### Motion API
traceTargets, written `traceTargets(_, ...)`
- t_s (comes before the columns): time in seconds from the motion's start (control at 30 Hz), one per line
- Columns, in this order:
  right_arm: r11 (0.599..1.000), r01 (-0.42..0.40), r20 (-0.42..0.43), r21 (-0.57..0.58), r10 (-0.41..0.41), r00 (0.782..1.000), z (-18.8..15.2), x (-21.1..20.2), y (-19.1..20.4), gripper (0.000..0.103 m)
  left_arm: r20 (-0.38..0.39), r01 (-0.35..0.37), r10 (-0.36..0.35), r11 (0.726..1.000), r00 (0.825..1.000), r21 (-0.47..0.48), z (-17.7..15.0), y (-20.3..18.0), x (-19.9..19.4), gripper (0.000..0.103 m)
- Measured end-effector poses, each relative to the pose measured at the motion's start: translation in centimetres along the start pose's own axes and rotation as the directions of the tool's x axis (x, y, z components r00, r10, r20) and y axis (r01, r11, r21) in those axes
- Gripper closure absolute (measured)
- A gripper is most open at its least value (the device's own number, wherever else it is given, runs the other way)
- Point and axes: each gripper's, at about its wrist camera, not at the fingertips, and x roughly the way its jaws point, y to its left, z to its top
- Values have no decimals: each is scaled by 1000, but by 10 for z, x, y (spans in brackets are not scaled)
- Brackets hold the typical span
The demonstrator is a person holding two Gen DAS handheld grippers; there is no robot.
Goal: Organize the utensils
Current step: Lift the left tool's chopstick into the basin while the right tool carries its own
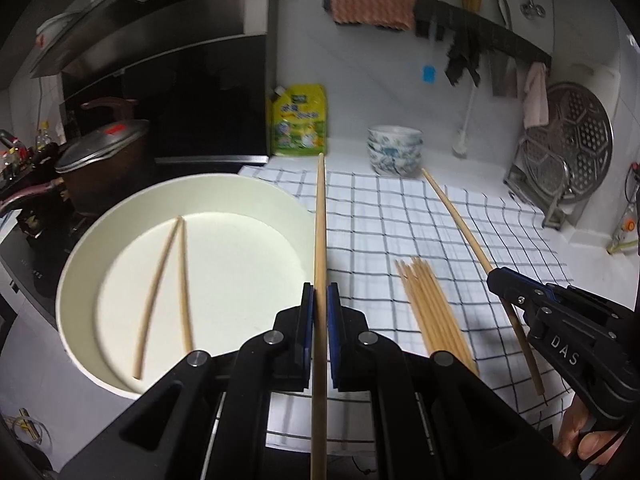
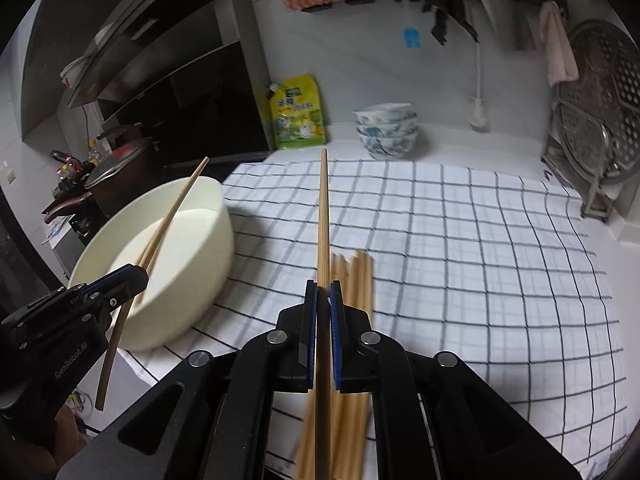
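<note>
Chopsticks: loose bundle (image 1: pixel 434 312) lies on checked cloth (image 1: pixel 400 208), 3 o'clock of white bowl (image 1: pixel 80 280). Two already in bowl. Left gripper (image 1: pixel 320 300) clamps one chopstick (image 1: pixel 320 220); right gripper (image 2: pixel 323 300) clamps another (image 2: pixel 323 208). Single-stick grips likely ease transfer to bowl at 9 o'clock.

Left gripper (image 1: pixel 320 300) is clamped tight on a chopstick (image 1: pixel 320 216), pointing down and forward. Right gripper (image 2: pixel 323 300) is pinched shut on its own chopstick (image 2: pixel 323 208), angled down too; fingers (image 1: pixel 596 446) wrap its handle.
</note>
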Motion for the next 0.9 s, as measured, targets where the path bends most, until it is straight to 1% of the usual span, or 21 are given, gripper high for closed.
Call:
traceTargets(0.2,997,-53,13,-47,54,998,24,14,45,97,30,-41,42,998,999,-41,10,45,-7,95)
traceTargets(0.37,988,-130,13,-82,132,991,42,33,90,97,45,-104,107,993,993,-63,19,87,-12,95)
traceTargets(0.5,976,-188,-5,-112,189,982,54,51,125,97,49,-157,161,984,986,-89,23,120,-13,95)
traceTargets(0.6,968,-215,-29,-132,213,977,59,66,148,97,34,-184,189,977,981,-111,24,141,-7,95)
traceTargets(0.73,960,-241,-69,-144,233,970,65,88,172,97,3,-185,187,975,982,-126,25,157,10,95)
traceTargets(0.9,962,-243,-146,-128,224,964,58,118,179,97,-43,-167,163,979,986,-117,25,164,34,95)
